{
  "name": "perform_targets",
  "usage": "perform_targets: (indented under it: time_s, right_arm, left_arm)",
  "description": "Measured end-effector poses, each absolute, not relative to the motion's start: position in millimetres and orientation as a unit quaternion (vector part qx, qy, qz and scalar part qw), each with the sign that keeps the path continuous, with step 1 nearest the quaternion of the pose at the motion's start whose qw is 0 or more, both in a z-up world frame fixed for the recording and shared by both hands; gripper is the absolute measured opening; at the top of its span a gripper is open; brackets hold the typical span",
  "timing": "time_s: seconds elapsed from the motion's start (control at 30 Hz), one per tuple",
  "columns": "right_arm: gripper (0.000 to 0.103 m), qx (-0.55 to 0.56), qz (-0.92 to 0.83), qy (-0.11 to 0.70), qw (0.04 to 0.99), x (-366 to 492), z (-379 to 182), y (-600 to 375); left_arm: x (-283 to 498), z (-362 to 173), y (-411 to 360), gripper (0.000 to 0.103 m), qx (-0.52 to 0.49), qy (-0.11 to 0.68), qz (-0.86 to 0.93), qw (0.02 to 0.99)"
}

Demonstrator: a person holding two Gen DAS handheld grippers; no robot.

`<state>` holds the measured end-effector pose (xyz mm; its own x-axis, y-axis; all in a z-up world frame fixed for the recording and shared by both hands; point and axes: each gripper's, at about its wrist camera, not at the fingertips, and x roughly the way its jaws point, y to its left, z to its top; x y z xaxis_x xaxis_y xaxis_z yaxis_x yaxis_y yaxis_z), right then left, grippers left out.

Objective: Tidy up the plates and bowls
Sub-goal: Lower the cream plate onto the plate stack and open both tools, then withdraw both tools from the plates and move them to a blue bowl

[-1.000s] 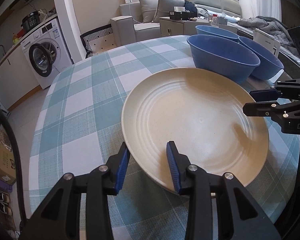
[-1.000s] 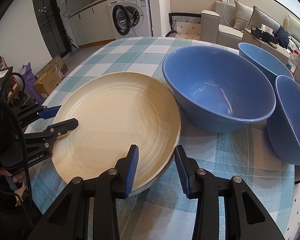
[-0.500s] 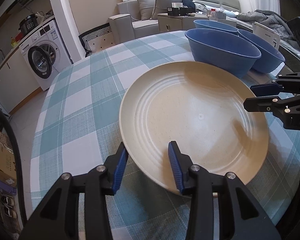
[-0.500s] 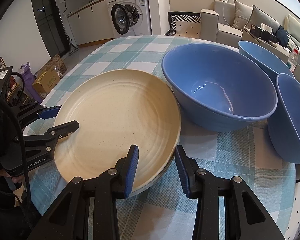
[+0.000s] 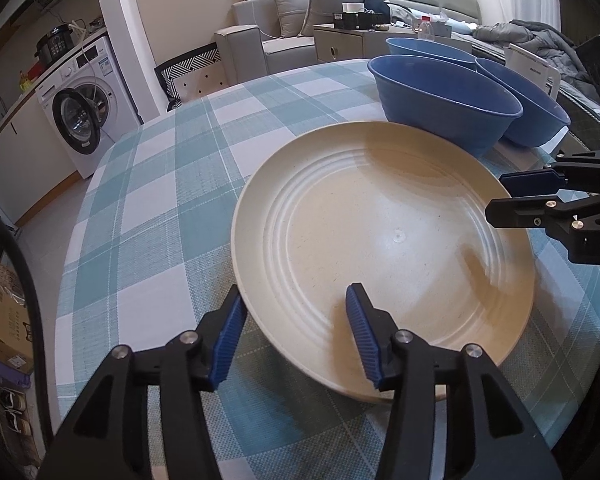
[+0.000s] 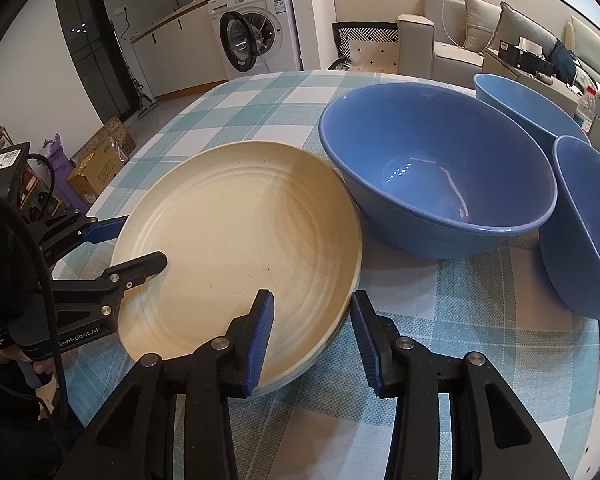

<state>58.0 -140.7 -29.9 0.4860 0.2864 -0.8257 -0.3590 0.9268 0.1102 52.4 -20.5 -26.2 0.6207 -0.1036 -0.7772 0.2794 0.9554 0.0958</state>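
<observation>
Straddling the near rim of the cream plate [image 5: 384, 240], my left gripper [image 5: 296, 312] is opening, its blue pads [image 5: 227, 332] standing clear on either side of the edge, one outside on the cloth and one over the plate's inner slope. My right gripper [image 6: 312, 320] straddles the rim on the plate's right side, jaws parted with one pad inside and one outside; I cannot tell whether either pad touches the rim. In the right wrist view a second rim shows just under the plate's edge, so it seems to sit on another plate. The plate lies on the desk [image 5: 148, 200], which is covered in a teal checked cloth. Just beyond it stands a large blue bowl [image 6: 436, 176], with two more blue bowls [image 6: 584, 224] farther right and behind.
</observation>
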Motion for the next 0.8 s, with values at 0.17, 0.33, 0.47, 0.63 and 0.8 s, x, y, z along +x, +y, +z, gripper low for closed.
perform_targets:
  time_s: [0.17,0.33,0.47,0.63,0.8]
  right_arm:
    - [0.049,-0.032,0.199,0.470,0.859,59,-30,-141]
    - [0.056,-0.031,0.201,0.466,0.861,59,-28,-143]
    - [0.075,-0.030,0.201,0.456,0.867,58,-22,-147]
    - [0.099,-0.027,0.208,0.441,0.873,57,-15,-150]
    - [0.102,-0.036,0.201,0.429,0.880,58,-12,-149]
  left_arm:
    - [55,-26,-21,0.057,0.095,0.429,-0.110,0.892]
    - [58,-24,-15,0.058,0.070,0.438,-0.116,0.889]
    - [58,-20,-9,0.075,0.030,0.445,-0.134,0.885]
    - [56,-8,-8,0.078,0.013,0.434,-0.143,0.890]
    - [56,0,-10,0.101,0.017,0.419,-0.137,0.898]
